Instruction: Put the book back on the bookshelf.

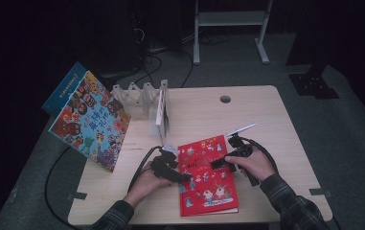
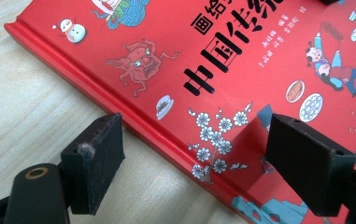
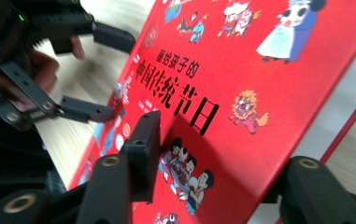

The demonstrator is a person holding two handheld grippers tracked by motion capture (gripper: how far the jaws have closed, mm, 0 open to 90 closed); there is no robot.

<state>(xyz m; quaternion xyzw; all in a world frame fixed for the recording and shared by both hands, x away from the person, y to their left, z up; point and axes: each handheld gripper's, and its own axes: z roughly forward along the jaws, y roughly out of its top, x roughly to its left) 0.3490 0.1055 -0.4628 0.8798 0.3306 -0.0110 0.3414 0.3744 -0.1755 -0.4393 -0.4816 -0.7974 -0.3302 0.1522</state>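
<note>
A red picture book [image 1: 208, 184] with black Chinese title lies flat on the wooden table [image 1: 266, 120], near its front edge. My left gripper [image 1: 184, 177] rests at the book's left side. In the left gripper view it [image 2: 199, 149] stands open across the spine [image 2: 119, 105], one jaw over bare wood, the other over the cover. My right gripper [image 1: 217, 164] reaches in from the right over the cover's upper part. Its [image 3: 222, 154] jaws are apart, one above the cover [image 3: 259, 70], the other by the book's page edge [image 3: 334, 112]. The left gripper [image 3: 105, 74] shows across the book.
A colourful picture book [image 1: 91, 120] leans at the table's left edge with a blue book [image 1: 62, 91] behind it. A white folding rack [image 1: 139, 96] holds a thin upright book [image 1: 162, 112]. A white pen-like stick [image 1: 241, 129] lies behind the right hand. Cables trail from both grippers.
</note>
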